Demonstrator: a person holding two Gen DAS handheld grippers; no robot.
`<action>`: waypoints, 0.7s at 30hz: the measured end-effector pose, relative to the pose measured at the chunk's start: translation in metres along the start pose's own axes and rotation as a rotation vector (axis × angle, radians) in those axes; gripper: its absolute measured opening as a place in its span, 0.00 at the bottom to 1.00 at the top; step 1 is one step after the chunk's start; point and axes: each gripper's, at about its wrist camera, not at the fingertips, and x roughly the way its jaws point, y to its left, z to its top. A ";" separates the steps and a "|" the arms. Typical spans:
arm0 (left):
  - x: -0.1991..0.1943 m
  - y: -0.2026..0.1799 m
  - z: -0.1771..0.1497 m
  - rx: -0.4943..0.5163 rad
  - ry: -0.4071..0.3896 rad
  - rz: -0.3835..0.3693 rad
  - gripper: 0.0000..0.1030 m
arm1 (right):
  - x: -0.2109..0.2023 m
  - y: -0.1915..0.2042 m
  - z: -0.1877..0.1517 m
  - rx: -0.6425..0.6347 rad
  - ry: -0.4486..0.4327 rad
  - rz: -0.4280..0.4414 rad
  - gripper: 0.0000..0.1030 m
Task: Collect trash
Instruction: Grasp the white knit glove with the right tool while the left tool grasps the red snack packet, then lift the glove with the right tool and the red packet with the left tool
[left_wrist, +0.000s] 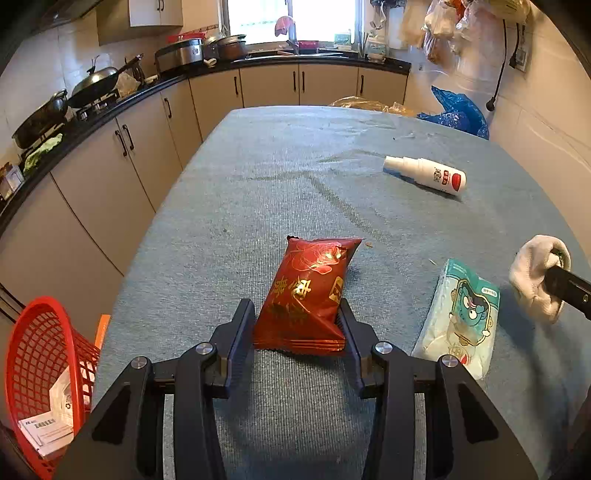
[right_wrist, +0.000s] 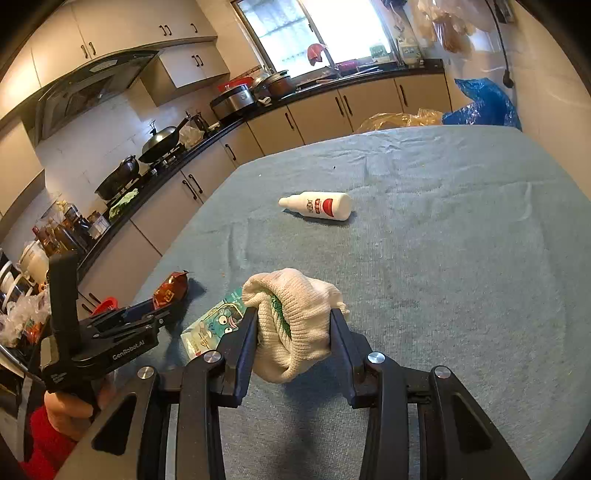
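The red snack bag (left_wrist: 308, 295) lies on the blue table (left_wrist: 295, 166), right between the two fingers of the left claw (left_wrist: 297, 325). The right finger touches the bag's edge. The left finger sits just beside it, and I cannot tell if it presses the bag. So the claw is narrow around the bag, but a real hold is not sure.

The red basket (left_wrist: 40, 373) stands off the table's left edge, near the left claw. Some white papers (left_wrist: 48, 432) lie inside it.

Just right of the bag lies a tissue pack (left_wrist: 461, 317) with a green cartoon on it.

The right claw (right_wrist: 293, 332) squeezes a balled-up white glove (right_wrist: 291, 325) between its fingers, above the table next to the tissue pack.

A white bottle (left_wrist: 424, 174) lies on its side farther back on the table, well apart from both claws.
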 end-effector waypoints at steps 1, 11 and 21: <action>-0.002 0.000 0.000 -0.003 -0.005 -0.004 0.39 | 0.000 0.000 0.000 -0.001 -0.003 -0.001 0.40; -0.025 -0.007 -0.008 -0.007 -0.032 -0.023 0.36 | -0.006 0.005 -0.001 -0.032 -0.024 0.005 0.40; -0.030 -0.001 -0.010 -0.059 -0.045 -0.021 0.36 | -0.011 0.006 -0.002 -0.036 -0.045 0.015 0.40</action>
